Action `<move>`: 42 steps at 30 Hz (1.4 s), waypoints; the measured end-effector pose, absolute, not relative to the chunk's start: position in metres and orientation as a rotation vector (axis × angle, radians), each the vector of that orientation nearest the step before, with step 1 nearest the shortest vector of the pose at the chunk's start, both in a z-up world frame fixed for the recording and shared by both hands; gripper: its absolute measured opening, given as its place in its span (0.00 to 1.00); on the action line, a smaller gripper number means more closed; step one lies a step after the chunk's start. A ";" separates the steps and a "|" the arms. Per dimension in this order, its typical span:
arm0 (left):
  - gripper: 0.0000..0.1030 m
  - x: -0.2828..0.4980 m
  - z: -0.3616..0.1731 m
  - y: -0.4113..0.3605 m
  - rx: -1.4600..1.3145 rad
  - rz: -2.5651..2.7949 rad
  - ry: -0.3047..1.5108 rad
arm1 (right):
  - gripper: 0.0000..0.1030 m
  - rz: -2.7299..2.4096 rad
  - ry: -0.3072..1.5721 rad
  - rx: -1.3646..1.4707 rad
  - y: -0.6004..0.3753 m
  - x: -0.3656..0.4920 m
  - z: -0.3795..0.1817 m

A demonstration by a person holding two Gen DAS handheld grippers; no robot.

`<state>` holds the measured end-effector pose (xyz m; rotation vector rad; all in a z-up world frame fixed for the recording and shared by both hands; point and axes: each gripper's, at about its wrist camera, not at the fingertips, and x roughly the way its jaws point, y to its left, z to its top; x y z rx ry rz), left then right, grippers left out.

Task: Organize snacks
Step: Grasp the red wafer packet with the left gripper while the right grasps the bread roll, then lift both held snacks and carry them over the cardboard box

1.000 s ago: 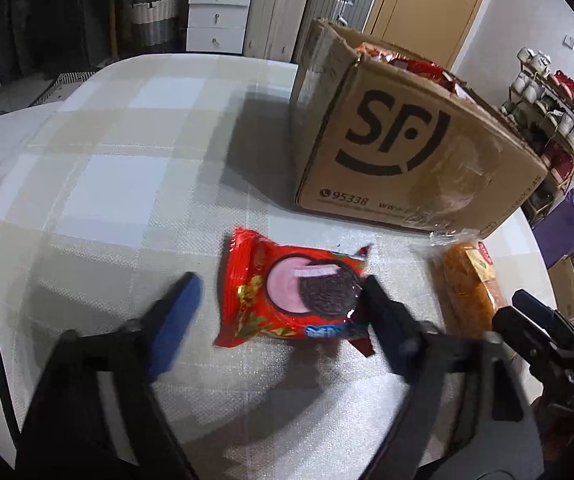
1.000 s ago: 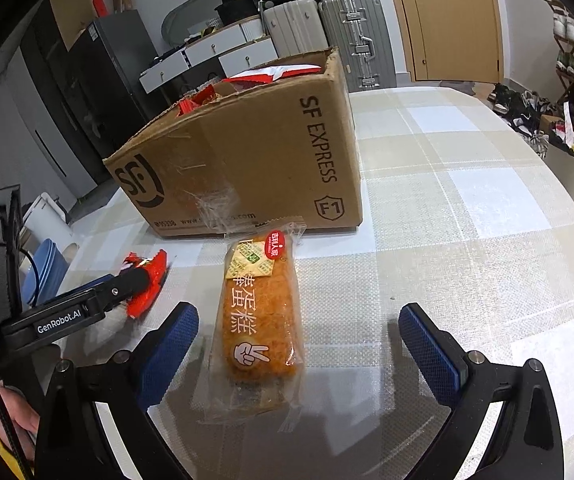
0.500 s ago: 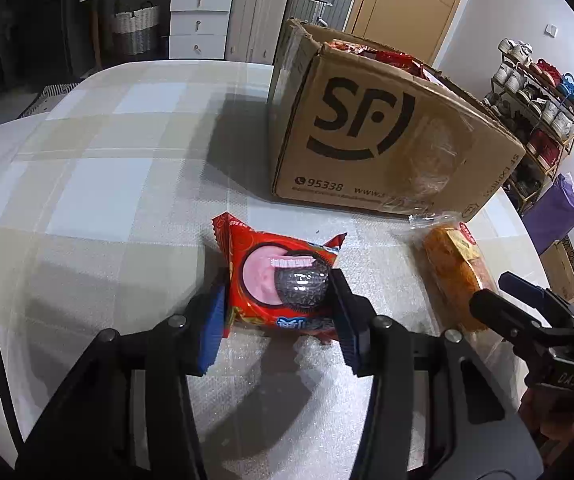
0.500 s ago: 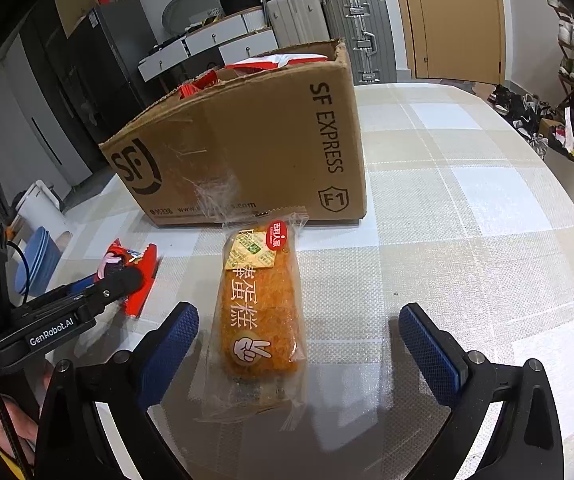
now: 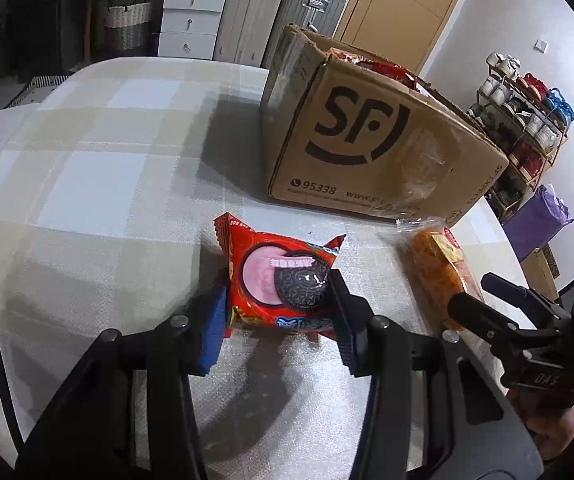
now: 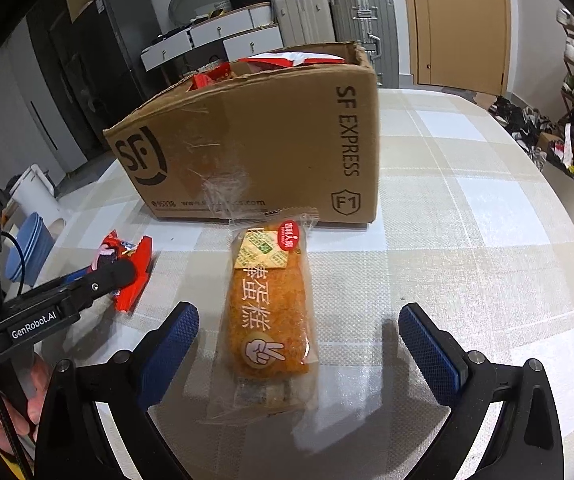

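Left claw (image 5: pixel 277 312) angled down, jaws narrowed on something gripped; right claw (image 6: pixel 299 344) angled down, jaws wide apart.

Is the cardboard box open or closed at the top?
Open. The cardboard box has no flap covering its top, and red snack packets show above its rim.

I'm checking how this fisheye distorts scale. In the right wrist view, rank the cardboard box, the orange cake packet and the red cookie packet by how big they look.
Largest to smallest:
1. cardboard box
2. orange cake packet, though it lies nearest the camera, which inflates it
3. red cookie packet, partly hidden behind the left gripper
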<state>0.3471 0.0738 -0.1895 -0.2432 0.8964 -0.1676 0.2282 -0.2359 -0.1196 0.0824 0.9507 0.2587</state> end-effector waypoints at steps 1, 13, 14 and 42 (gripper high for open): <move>0.42 0.347 -0.189 0.074 -0.244 -0.171 0.892 | 0.99 0.258 0.951 0.078 -0.235 0.229 -0.119; 0.41 0.342 -0.188 0.072 -0.239 -0.171 0.886 | 0.98 0.212 1.049 -0.094 -0.206 0.250 -0.131; 0.41 0.342 -0.188 0.071 -0.238 -0.174 0.889 | 0.98 0.209 1.035 -0.127 -0.201 0.248 -0.130; 0.41 0.333 -0.174 0.064 -0.245 -0.243 0.868 | 0.36 0.336 0.970 0.178 -0.254 0.188 -0.091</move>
